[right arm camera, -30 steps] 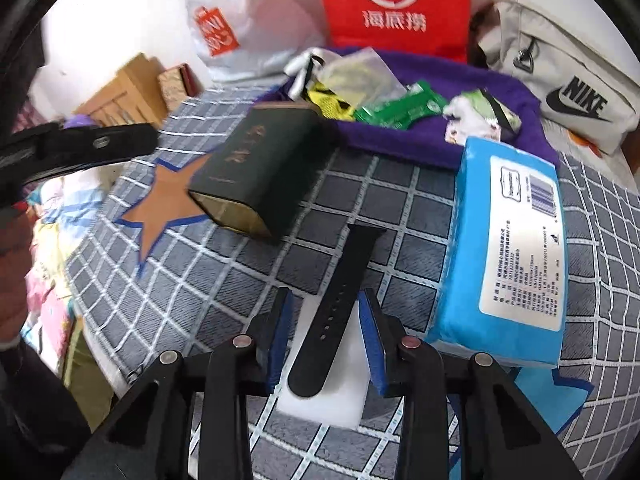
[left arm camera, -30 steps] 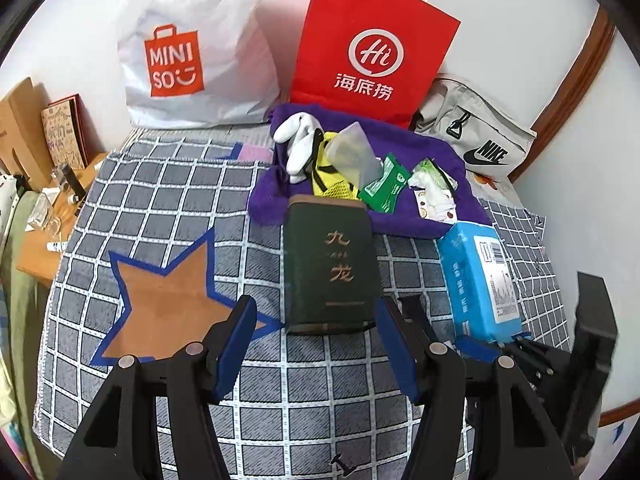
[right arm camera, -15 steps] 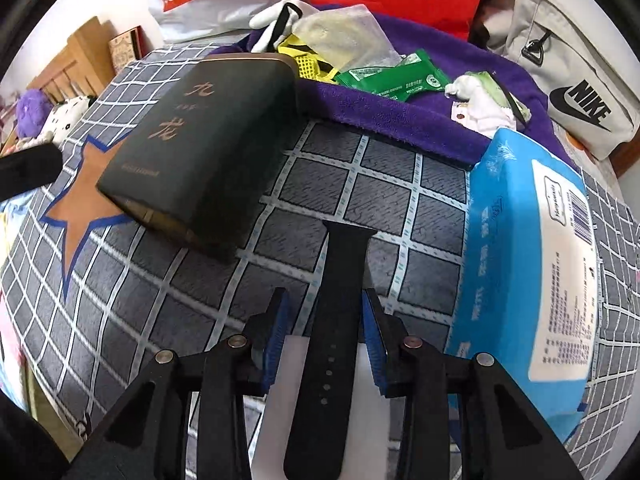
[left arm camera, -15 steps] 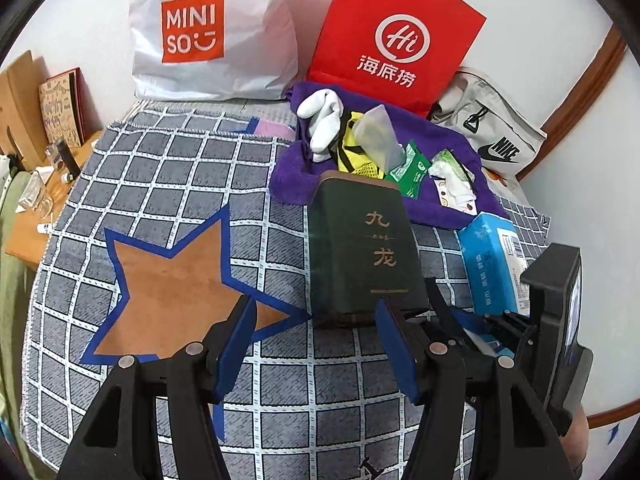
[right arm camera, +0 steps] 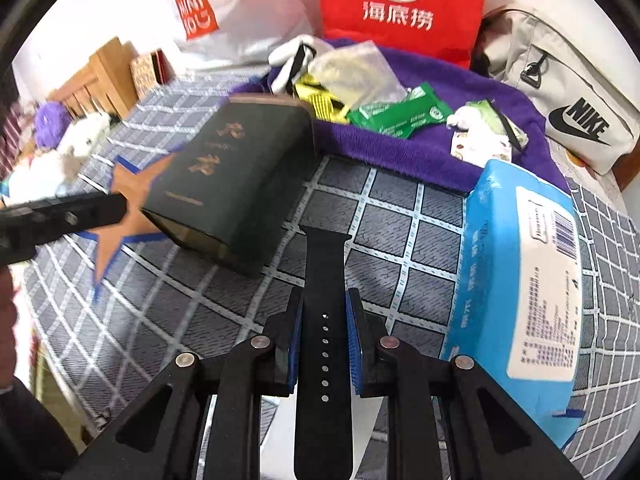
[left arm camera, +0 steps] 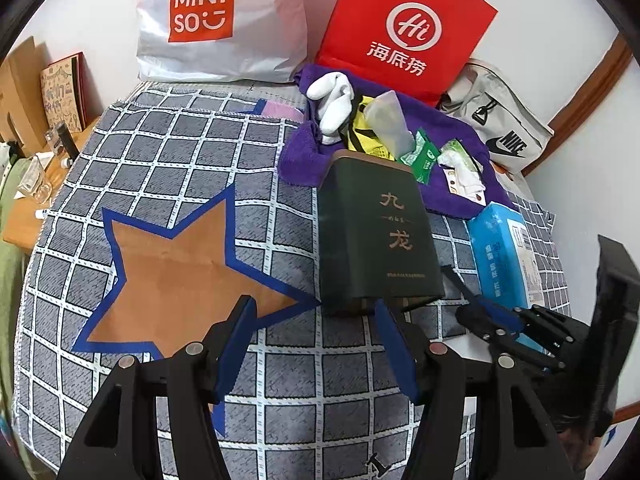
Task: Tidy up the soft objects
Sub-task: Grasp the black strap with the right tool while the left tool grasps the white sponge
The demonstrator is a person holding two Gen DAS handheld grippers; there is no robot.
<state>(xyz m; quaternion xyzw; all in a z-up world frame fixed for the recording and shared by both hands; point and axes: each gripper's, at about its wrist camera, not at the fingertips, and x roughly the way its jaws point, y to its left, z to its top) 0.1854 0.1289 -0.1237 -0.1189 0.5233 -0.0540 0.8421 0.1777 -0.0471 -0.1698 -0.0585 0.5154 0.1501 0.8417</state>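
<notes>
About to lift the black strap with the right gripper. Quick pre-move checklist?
1. black strap between right gripper pads: ok, jaws closing on it.
2. Grip firm: cannot tell.
3. Strap clear of dark green box: ok.
4. Strap clear of blue tissue pack: ok.
5. left gripper out of the way: ok, open, empty, near the box.
6. Room on purple towel: cannot tell, cluttered.

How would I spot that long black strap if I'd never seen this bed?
Start at the checked grey bedspread and find the dark green box and the blue tissue pack. Between them lies the black strap, the right claw closing around it. Only it is thin, black and punched with holes.
</notes>
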